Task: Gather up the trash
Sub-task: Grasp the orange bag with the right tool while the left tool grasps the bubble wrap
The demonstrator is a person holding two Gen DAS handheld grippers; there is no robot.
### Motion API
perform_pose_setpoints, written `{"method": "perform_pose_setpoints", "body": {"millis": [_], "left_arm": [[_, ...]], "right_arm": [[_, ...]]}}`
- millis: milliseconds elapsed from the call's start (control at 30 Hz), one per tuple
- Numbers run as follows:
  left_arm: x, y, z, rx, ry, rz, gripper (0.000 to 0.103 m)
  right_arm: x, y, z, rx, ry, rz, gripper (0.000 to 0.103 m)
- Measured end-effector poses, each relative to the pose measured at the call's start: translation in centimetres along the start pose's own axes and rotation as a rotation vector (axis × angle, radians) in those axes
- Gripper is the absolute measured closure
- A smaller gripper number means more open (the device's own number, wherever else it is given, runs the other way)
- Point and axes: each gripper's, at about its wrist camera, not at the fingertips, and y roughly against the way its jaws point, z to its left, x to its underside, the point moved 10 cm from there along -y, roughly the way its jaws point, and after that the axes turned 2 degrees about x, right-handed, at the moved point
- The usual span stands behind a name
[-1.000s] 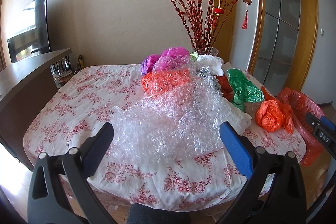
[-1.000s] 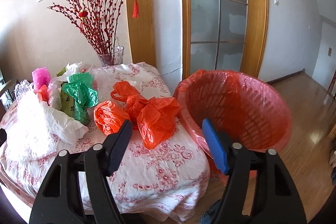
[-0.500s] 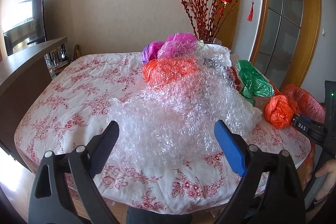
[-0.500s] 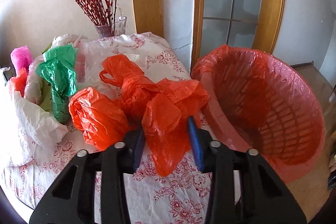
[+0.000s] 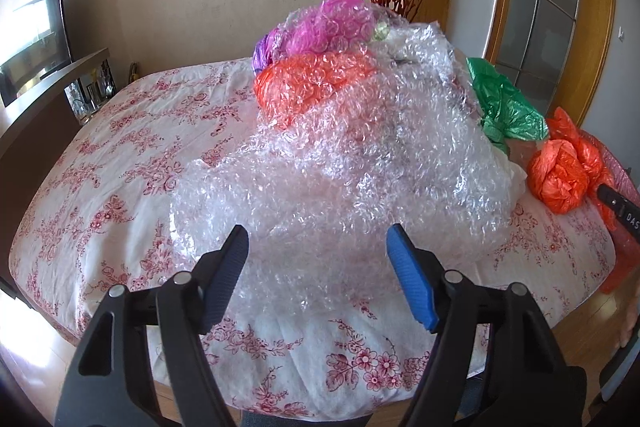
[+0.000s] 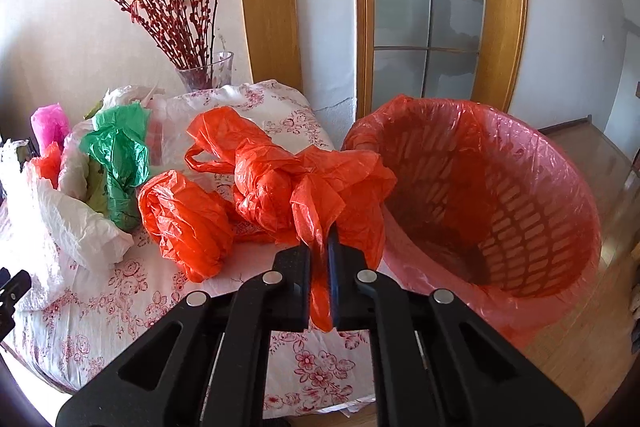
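Floral-clothed table [image 6: 132, 279] beside glazed door [image 6: 430, 7]; right gripper [image 6: 319, 259] jaws pinching orange bag [image 6: 304, 179], left gripper [image 5: 316, 259] jaws spread, closing around bubble wrap [image 5: 340, 179].

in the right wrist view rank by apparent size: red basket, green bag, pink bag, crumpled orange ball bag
1. red basket, though it sits nearest the camera
2. crumpled orange ball bag and green bag, too alike to rank
3. pink bag, farthest and partly hidden

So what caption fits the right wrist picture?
Right gripper pinching an orange plastic bag on the table beside the lined trash basket.
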Motion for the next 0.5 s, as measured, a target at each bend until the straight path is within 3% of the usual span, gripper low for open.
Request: {"method": "perform_pose_setpoints", "body": {"millis": [100, 267, 333, 500], "left_arm": [[0.2, -0.5, -0.2, -0.006, -0.014, 0.006, 0.038], [0.4, -0.4, -0.9, 0.017, -0.046, -0.012, 0.069], [0.4, -0.2, -1.1, 0.025, -0.052, -0.014, 0.076], [0.1, 1.0, -1.1, 0.064, -0.029, -0.032, 0.082]], "right_arm": [[0.2, 0.2, -0.3, -0.001, -0.007, 0.004, 0.096], [0.4, 0.5, -0.6, -0.005, -0.023, 0.002, 0.096], [0.4, 0.7, -0.7, -0.005, -0.025, 0.0, 0.096], [0.0, 1.6, -0.9, -0.013, -0.029, -0.018, 0.096]]}}
